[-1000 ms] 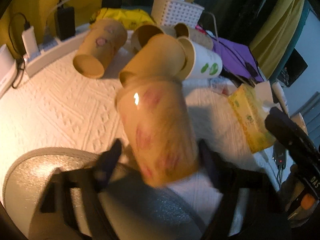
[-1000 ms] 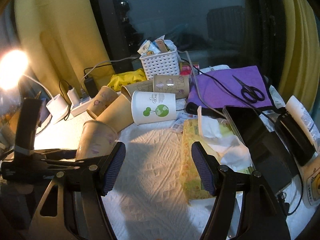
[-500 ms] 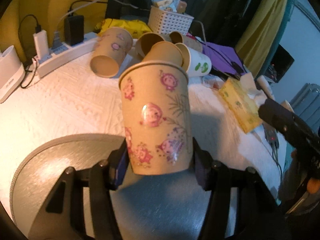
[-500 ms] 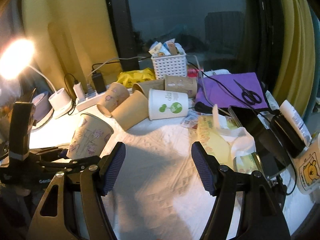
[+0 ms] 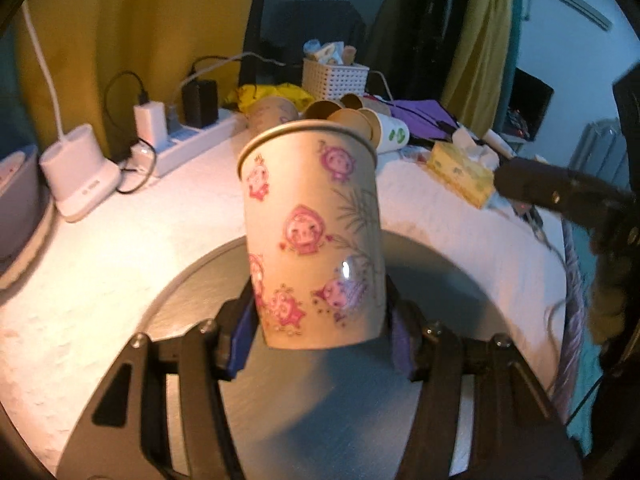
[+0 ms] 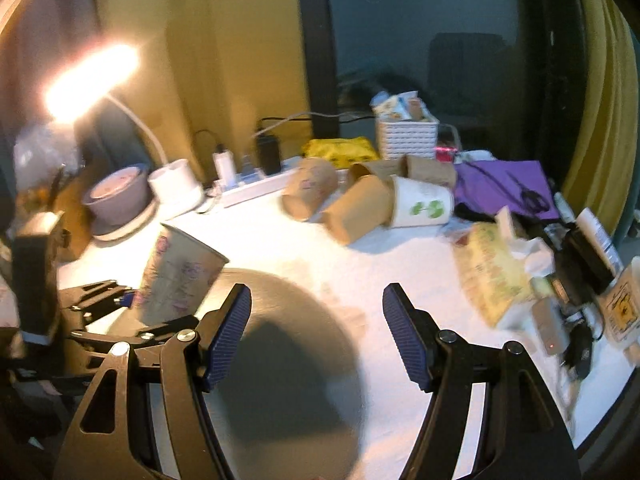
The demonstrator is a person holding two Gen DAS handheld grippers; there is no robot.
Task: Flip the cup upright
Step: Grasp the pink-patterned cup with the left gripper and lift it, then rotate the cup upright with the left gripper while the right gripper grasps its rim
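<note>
One cup (image 5: pixel 316 240) upright in left tongs (image 5: pixel 320 322), right tongs (image 6: pixel 316 336) spread

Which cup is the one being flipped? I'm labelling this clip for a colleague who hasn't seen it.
Find the round grey mat at the near edge of the white table. Over it, the left gripper holds a tan paper cup with its rim up. Unlike the cups lying on their sides by the white basket, it carries pink cartoon faces.
</note>
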